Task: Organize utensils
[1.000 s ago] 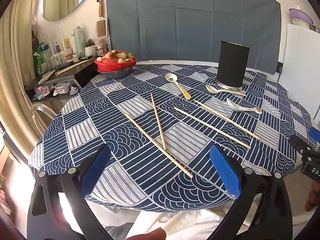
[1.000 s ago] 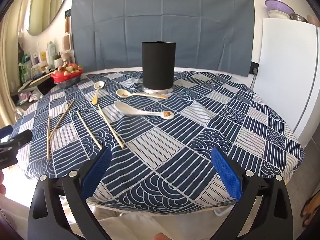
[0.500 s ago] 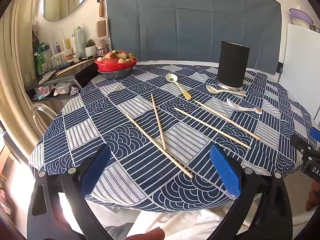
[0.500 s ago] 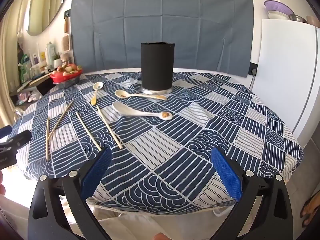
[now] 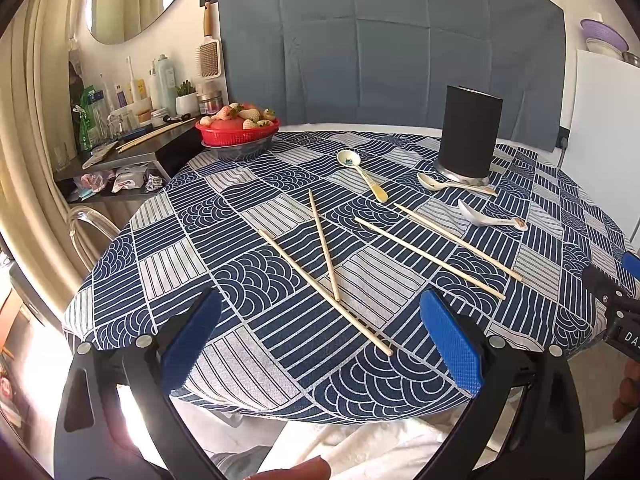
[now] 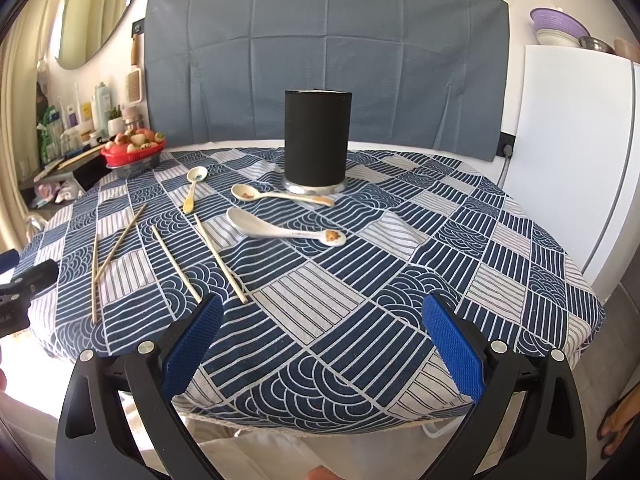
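Note:
A black cylindrical holder (image 6: 318, 142) (image 5: 470, 136) stands upright at the far side of the round table. Three ceramic spoons lie in front of it: a yellow-handled spoon (image 6: 194, 188) (image 5: 362, 174), a cream spoon (image 6: 280, 196) (image 5: 452, 186) and a white spoon (image 6: 280, 230) (image 5: 490, 220). Several wooden chopsticks (image 5: 324, 284) (image 6: 218, 256) lie scattered on the left half; two of them cross. My left gripper (image 5: 320, 338) hangs open over the near table edge, just short of a chopstick end. Further right, my right gripper (image 6: 322, 344) is open over the edge, holding nothing.
The table wears a navy and white patterned cloth (image 6: 360, 280). A red basket of fruit (image 5: 238, 126) sits at its far left rim. A cluttered shelf (image 5: 120, 136) stands left, a white fridge (image 6: 576, 160) right, a clear chair (image 5: 88, 224) beside the table.
Both views have barely shifted; the right gripper has edged slightly towards the table. Nothing on the table has moved and both grippers stay open.

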`<control>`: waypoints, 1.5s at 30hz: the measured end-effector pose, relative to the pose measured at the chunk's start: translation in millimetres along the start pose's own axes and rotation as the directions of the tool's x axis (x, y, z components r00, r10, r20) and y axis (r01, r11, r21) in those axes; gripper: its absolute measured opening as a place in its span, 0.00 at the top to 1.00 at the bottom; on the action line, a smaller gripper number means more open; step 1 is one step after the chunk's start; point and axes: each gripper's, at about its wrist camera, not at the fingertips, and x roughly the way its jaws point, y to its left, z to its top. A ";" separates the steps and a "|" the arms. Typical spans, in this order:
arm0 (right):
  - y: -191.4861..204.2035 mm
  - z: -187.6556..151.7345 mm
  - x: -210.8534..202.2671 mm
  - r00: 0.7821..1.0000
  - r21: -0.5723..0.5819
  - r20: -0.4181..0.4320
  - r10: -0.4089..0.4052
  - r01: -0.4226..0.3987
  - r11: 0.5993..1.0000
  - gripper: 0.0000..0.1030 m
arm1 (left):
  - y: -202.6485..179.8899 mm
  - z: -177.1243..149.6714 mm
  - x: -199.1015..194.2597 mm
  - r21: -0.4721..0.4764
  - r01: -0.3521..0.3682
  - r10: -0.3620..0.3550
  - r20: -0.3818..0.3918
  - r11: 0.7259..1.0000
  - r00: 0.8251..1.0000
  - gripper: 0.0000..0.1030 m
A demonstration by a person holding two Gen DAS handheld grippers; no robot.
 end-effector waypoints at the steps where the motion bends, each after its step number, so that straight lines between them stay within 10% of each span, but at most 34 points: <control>1: 0.4 0.2 -0.1 1.000 0.000 0.002 -0.002 0.002 1.000 0.07 | -0.3 0.3 0.1 0.002 0.004 -0.004 -0.002 1.000 1.000 0.06; 45: 0.6 1.5 -0.8 1.000 0.007 0.010 0.015 -0.016 1.000 0.07 | -3.1 2.1 -6.4 0.029 0.008 -0.009 0.010 1.000 1.000 0.06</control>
